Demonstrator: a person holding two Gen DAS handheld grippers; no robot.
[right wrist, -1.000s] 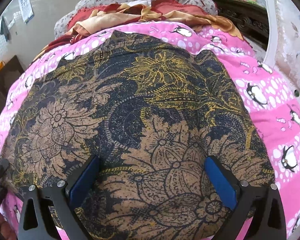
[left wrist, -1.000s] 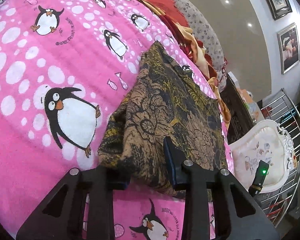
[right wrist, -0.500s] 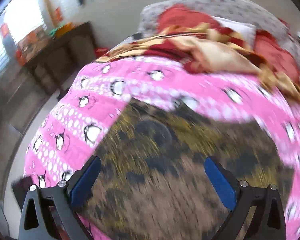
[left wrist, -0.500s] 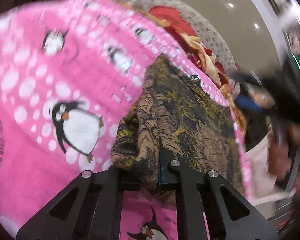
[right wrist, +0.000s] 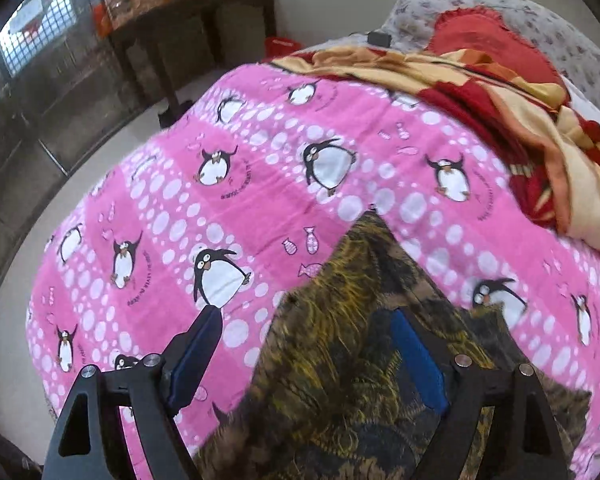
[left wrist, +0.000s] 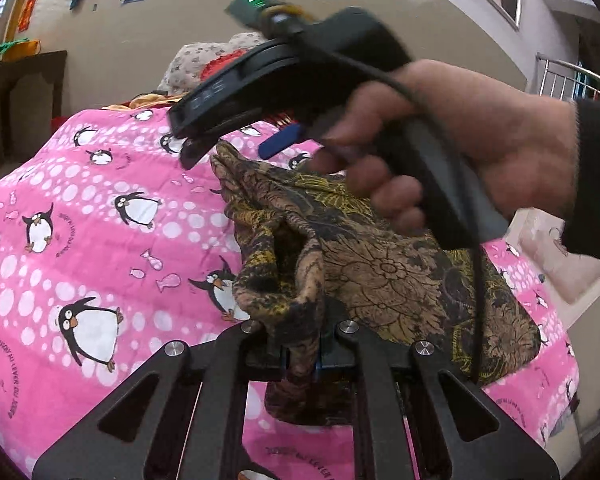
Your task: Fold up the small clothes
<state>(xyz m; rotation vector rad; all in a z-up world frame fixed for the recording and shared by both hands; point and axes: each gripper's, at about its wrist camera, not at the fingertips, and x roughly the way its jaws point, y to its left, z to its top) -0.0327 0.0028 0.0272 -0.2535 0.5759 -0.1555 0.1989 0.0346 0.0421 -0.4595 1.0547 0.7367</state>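
Observation:
A small dark garment with a brown and gold floral print (left wrist: 384, 272) lies on a pink penguin blanket (left wrist: 100, 216). My left gripper (left wrist: 300, 354) is shut on a bunched edge of the garment at its near corner. My right gripper (right wrist: 304, 344) is open and hovers over the far corner of the garment (right wrist: 340, 340); nothing is between its blue pads (right wrist: 418, 354). In the left wrist view the right gripper (left wrist: 240, 138) and the hand holding it hang above the garment's far end.
A red and cream blanket (right wrist: 500, 92) and flowered pillows (right wrist: 428, 12) are heaped at the head of the bed. A dark wooden table (right wrist: 196, 28) stands beside the bed by the wall. A white chair (left wrist: 560, 256) stands on the other side.
My left gripper has closed on the garment's edge and lifted it into a bunch. My right gripper has swung off the garment's middle to its far corner, still open.

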